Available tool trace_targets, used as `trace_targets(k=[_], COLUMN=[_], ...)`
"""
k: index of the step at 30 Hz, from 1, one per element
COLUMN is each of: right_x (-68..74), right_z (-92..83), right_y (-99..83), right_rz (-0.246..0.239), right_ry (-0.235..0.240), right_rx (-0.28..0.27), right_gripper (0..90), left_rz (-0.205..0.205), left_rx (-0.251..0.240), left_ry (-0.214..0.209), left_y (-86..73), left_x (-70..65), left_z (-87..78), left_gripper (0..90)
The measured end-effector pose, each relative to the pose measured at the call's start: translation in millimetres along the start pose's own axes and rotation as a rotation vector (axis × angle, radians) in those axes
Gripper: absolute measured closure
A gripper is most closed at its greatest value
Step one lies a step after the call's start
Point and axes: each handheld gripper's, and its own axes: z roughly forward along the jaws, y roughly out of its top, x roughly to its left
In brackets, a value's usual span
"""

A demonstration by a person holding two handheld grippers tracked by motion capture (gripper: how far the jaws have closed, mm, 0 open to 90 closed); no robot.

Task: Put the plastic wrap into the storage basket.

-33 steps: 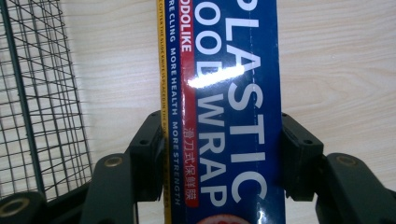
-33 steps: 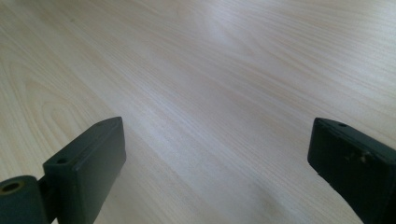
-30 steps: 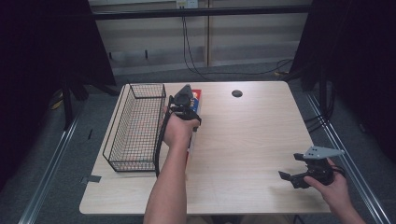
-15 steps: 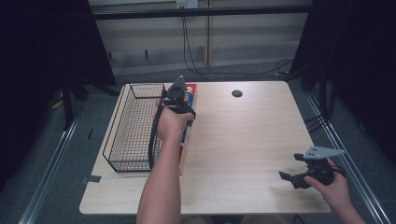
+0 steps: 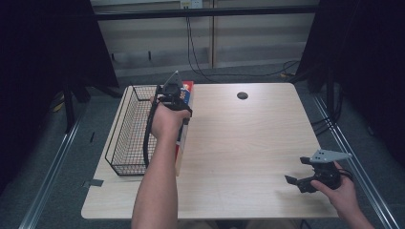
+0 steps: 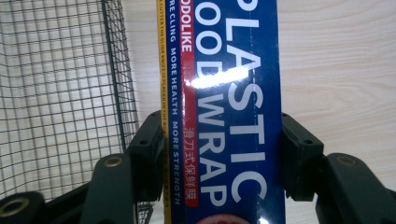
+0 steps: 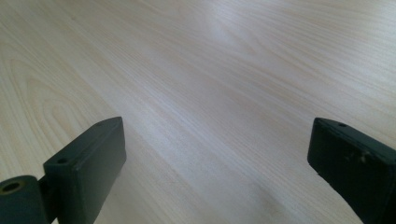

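Left gripper (image 6: 223,154) clamps box (image 6: 224,93) reading "PLASTIC FOOD WRAP".

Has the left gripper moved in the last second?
Yes. The left gripper, shut on the wrap box, has moved toward the table's far edge alongside the basket.

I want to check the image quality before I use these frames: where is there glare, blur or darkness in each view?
Left gripper view: a white glare patch on the plastic wrap box, print still readable; the wire basket is sharp. Right gripper view: a soft bright sheen on the table, and the near jaws look slightly soft. High view: the tabletop is evenly lit, the surroundings are very dark, and the image is a little grainy.
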Motion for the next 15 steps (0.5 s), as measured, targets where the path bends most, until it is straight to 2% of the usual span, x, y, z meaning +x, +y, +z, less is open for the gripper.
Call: trace_targets(k=[15], right_x=[0.2], right_z=[0.1], right_y=[-0.8], right_rz=[-0.009], right_ry=[0.001], right_rx=[0.006], right_gripper=[4.5], left_rz=[-0.022], left_rx=[-0.002], left_ry=[0.01], left_y=[-0.1], left_x=[23.1], left_z=[-16.1], left_gripper=[43.7])
